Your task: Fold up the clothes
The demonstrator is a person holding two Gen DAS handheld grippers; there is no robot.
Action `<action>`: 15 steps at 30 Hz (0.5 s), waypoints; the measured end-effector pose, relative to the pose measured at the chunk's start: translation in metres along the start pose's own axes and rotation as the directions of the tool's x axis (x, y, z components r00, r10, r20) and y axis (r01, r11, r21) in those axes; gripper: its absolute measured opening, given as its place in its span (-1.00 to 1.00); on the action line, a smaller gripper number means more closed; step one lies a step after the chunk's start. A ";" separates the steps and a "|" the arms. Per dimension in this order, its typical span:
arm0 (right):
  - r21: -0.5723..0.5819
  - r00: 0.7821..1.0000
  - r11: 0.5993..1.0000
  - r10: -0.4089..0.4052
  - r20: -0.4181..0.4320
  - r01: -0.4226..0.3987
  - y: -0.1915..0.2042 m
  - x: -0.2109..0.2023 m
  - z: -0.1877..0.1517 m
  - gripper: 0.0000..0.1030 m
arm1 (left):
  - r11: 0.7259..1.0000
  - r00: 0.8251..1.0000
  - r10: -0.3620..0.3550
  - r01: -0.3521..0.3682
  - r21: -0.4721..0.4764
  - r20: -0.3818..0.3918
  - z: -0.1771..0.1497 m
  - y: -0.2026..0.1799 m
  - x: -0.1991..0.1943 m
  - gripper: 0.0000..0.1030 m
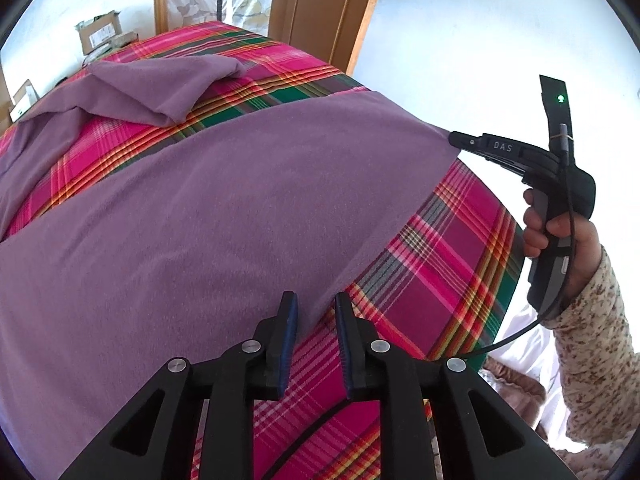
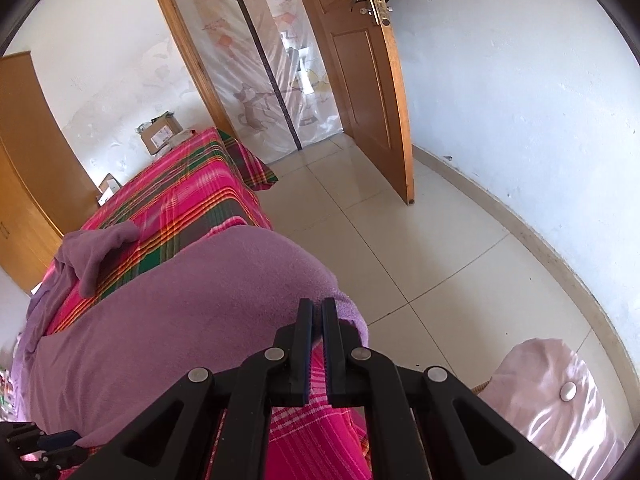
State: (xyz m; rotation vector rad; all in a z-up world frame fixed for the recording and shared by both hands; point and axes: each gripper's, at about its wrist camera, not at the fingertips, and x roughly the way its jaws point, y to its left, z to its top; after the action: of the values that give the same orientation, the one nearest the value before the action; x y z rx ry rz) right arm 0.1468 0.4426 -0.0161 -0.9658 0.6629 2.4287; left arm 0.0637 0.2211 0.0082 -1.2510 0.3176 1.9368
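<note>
A purple garment (image 1: 200, 208) (image 2: 160, 320) lies spread across a bed with a pink plaid sheet (image 1: 440, 260) (image 2: 180, 184). One sleeve (image 1: 160, 88) (image 2: 104, 248) is folded over at the far side. My right gripper (image 2: 318, 308) (image 1: 454, 138) is shut on the garment's far right corner and pulls it taut past the bed's edge. My left gripper (image 1: 316, 304) stands open at the near hem, and a point of the cloth reaches in between its fingers (image 1: 288, 320). A person's hand (image 1: 560, 232) holds the right gripper's handle.
Cardboard boxes (image 1: 100, 32) (image 2: 160, 132) sit beyond the bed's far end. A wooden door (image 2: 360, 80) hangs ajar over the tiled floor (image 2: 400, 240) to the right. A wooden wardrobe (image 2: 20, 160) stands at the left. A shiny pink cushion (image 2: 560, 400) lies low right.
</note>
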 end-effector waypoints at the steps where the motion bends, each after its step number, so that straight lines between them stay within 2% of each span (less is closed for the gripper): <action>1: 0.007 1.000 1.000 -0.020 -0.004 0.020 -0.001 0.001 0.000 -0.90 | 1.000 1.000 -0.003 0.003 -0.003 0.000 0.000 0.001 0.000 -0.61; 5: 0.061 0.994 0.992 -0.106 -0.021 0.107 -0.017 -0.001 0.001 -0.90 | 1.000 1.000 -0.012 0.012 -0.017 0.006 -0.004 0.006 -0.006 -0.61; 9: 0.063 0.994 0.992 -0.105 -0.008 0.105 -0.022 -0.013 0.002 -0.90 | 0.998 0.999 -0.025 0.028 -0.056 0.041 -0.007 0.018 -0.022 -0.61; 12: 0.046 0.996 0.995 -0.094 0.011 0.094 -0.015 -0.023 0.008 -0.90 | 0.996 0.997 -0.041 0.046 -0.074 0.072 -0.008 0.025 -0.039 -0.60; 15: 0.008 0.995 0.996 -0.087 0.039 0.087 -0.001 -0.037 0.016 -0.90 | 0.995 0.993 -0.027 0.038 -0.097 0.119 -0.012 0.036 -0.061 -0.57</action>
State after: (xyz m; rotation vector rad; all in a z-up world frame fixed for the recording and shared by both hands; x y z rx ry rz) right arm 0.1636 0.4449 0.0206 -0.9223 0.6025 2.3619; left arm 0.0577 0.1609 0.0475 -1.1910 0.1418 2.0092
